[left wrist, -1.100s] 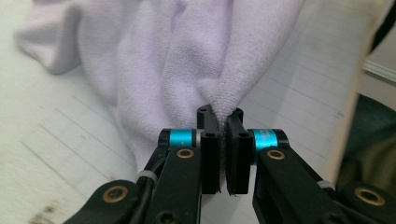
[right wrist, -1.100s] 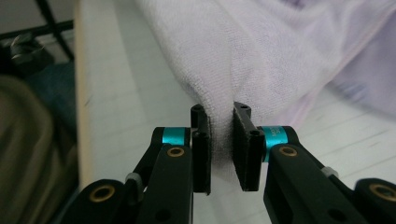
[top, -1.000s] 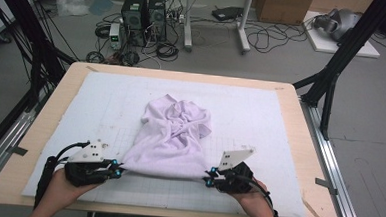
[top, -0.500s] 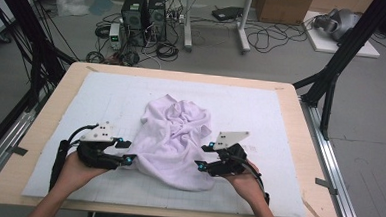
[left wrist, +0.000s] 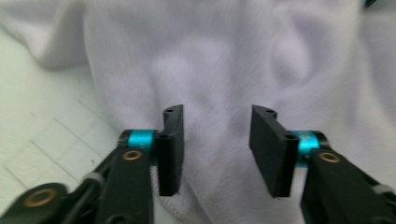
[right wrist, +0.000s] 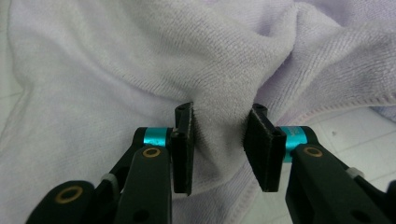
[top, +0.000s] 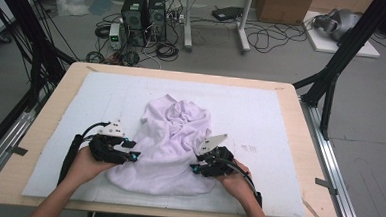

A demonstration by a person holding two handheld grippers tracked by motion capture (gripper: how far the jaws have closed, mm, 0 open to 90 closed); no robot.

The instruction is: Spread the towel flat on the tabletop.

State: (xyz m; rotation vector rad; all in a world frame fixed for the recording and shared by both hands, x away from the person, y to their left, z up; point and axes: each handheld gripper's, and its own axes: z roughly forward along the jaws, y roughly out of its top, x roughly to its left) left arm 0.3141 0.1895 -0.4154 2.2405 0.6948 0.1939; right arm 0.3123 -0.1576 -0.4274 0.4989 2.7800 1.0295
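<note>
A lilac towel (top: 171, 142) lies crumpled on the white mat (top: 275, 118), bunched at its far end and spread wider toward the person. My left gripper (top: 133, 156) is at the towel's left side. Its jaws have just been closing and stand apart over flat cloth (left wrist: 233, 56), with the towel under the gap (left wrist: 217, 140) but not pinched. My right gripper (top: 194, 167) is at the towel's right side. Its jaws have also just been closing, and a raised fold of towel (right wrist: 219, 93) fills the gap (right wrist: 218, 144) and touches both pads.
The mat covers most of a wooden table (top: 310, 165). On the floor beyond the table's far edge are computer cases (top: 143, 11), cables and a desk leg. Black frame struts (top: 333, 71) rise at both sides of the table.
Both grippers let go of the towel's near corners, opened, and moved inward and away from the person onto the towel's sides. The stretched near edge has slackened into a rounded shape.
</note>
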